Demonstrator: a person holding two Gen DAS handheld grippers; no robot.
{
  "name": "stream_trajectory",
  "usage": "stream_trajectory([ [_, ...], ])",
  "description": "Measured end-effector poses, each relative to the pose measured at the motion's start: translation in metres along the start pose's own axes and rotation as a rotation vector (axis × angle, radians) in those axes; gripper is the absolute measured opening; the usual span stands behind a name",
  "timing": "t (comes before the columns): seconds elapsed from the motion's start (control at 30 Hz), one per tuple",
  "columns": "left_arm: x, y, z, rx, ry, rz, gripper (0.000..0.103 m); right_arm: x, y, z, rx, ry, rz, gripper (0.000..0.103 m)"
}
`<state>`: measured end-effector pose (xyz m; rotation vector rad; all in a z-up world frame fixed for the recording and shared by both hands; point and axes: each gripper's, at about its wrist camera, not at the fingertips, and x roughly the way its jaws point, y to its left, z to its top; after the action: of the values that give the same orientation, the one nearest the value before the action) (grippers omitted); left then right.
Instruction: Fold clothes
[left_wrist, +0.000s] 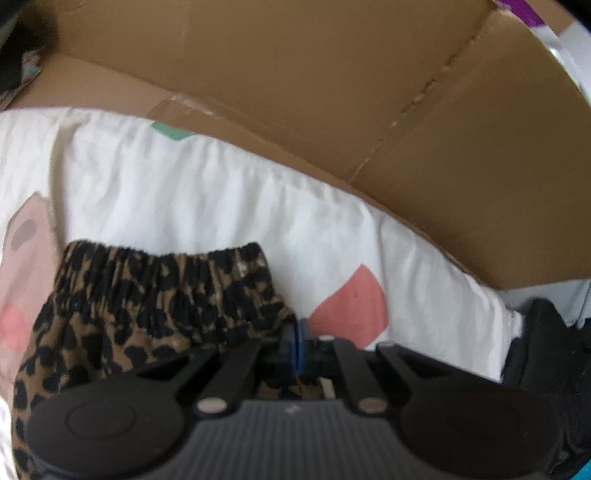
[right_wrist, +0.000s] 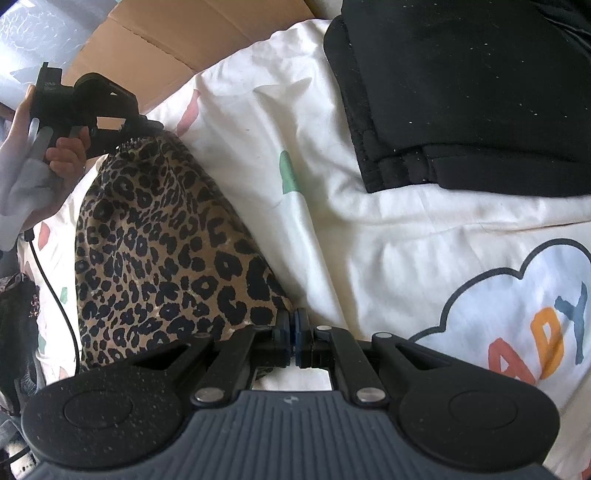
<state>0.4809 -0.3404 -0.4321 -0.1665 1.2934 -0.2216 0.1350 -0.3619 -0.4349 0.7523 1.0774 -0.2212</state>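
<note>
Pinching leopard-print garment (right_wrist: 162, 258) corners, left gripper (left_wrist: 295, 345), right gripper (right_wrist: 294, 332)

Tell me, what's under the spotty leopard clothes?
Under the leopard clothes lies a white bed cover with coloured shapes. Both tongs, left and right, pinch its edges. What the cover looks like right beneath stays hidden.

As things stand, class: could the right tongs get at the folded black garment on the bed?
Probably not yet. The right tongs are shut on the leopard-print garment, which the left tongs hold too. The folded black garment lies ahead across bare white bedsheet, with nothing between; they must let go first.
</note>
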Motion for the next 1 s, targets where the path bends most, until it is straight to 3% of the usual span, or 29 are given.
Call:
stream_trajectory([
  [0.13,0.007,-0.009,0.0,0.078,0.014,0.009,0.005,0.006,-0.002,-0.002,-0.01,0.015,-0.005,0.0],
  [0.27,-0.016,-0.011,0.007,0.125,0.017,-0.008,0.012,-0.003,-0.002,-0.004,-0.021,0.01,0.014,0.004],
  [0.3,-0.027,-0.012,0.009,0.145,0.005,0.001,0.017,-0.009,-0.001,-0.004,-0.027,-0.004,0.019,0.007],
  [0.33,-0.037,-0.014,0.012,0.172,-0.015,0.025,0.03,-0.014,-0.001,-0.003,-0.034,-0.017,0.023,0.011],
  [0.4,-0.06,-0.014,0.018,0.221,-0.058,0.057,0.042,-0.02,0.001,-0.001,-0.047,-0.028,0.016,0.011],
  [0.6,-0.095,-0.004,0.018,0.349,-0.054,0.114,0.042,-0.026,0.018,0.009,-0.087,-0.057,0.044,0.011],
  [0.83,-0.076,0.016,-0.006,0.441,0.081,0.138,0.031,-0.014,0.046,0.017,-0.144,-0.056,0.07,0.011],
  [1.0,-0.075,0.024,-0.016,0.471,0.11,0.124,0.031,0.001,0.07,0.027,-0.21,-0.046,0.076,0.011],
])
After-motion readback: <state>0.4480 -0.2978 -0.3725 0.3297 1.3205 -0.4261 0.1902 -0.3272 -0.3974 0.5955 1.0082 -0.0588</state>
